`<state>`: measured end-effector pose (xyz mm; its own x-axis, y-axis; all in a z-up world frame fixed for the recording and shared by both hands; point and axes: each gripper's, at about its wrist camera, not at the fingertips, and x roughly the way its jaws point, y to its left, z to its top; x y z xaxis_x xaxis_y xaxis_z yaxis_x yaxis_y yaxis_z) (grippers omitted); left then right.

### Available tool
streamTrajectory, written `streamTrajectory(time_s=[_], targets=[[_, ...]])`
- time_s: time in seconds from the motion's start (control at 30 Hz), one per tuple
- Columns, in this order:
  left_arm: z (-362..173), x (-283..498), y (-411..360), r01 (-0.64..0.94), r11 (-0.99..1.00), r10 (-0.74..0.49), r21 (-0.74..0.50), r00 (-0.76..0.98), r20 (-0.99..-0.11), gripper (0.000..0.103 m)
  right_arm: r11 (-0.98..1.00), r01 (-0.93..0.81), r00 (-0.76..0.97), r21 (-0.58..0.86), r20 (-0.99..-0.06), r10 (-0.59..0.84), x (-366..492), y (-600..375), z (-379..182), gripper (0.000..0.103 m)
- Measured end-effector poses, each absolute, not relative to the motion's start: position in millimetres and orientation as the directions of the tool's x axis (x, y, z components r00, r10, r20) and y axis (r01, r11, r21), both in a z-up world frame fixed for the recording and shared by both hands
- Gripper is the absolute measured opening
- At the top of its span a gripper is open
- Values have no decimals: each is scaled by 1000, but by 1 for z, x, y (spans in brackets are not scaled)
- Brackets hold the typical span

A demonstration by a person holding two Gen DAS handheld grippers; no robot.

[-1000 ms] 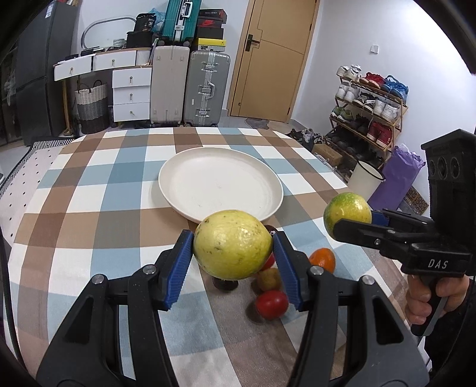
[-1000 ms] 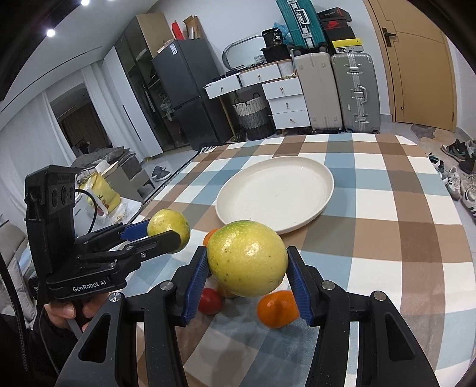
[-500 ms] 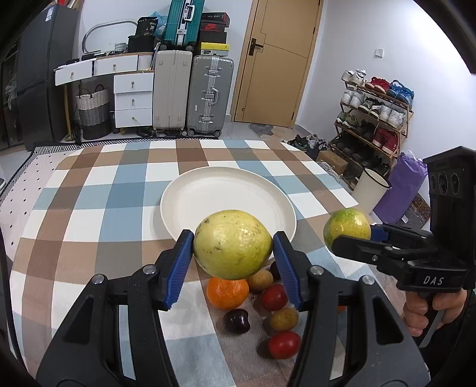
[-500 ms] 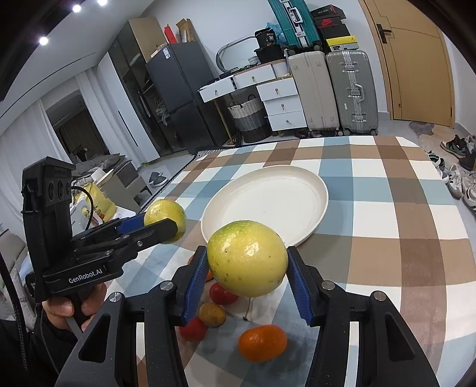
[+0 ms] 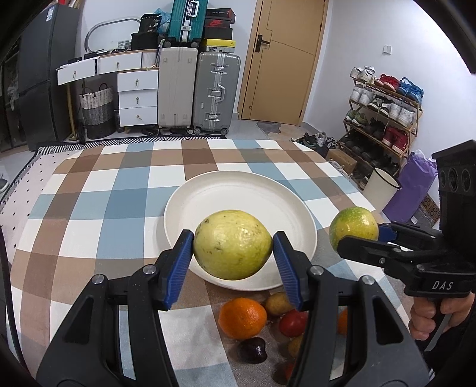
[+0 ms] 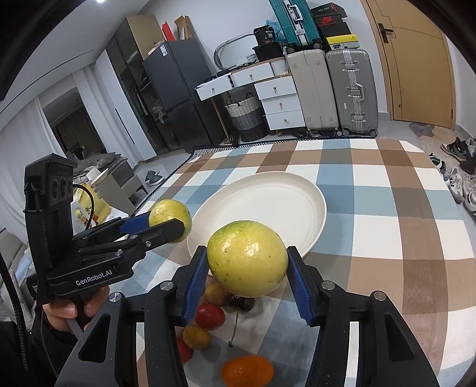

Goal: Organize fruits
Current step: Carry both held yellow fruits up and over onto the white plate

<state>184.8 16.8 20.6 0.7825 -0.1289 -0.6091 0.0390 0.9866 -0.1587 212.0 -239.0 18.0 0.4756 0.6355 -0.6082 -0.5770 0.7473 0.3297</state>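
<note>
Even, bright indoor light is filling both views, with a ceiling spotlight [image 6: 100, 1] glowing at the top left of the right wrist view. Soft shadows are pooling under the fruit pile [image 5: 261, 321]. Fisheye distortion is bending walls, and black vignetting is darkening the corners. Focus is staying sharp.

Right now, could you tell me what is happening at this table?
A person is sorting fruit with a handheld tool in each hand. The left tool grips a yellow guava, and the right tool grips a greener guava; both hang at the near rim of the white plate, which holds nothing yet. An orange, tomatoes and other small fruits wait on the checked tablecloth below.
</note>
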Motion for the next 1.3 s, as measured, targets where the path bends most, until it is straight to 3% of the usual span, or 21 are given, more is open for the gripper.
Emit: streamTrajectory(time_s=[1.3], targets=[[-32,245,14,0,992,-87,-127,729,-679,52,774,-560,442,295,-684,580,275,-203,-19,53]])
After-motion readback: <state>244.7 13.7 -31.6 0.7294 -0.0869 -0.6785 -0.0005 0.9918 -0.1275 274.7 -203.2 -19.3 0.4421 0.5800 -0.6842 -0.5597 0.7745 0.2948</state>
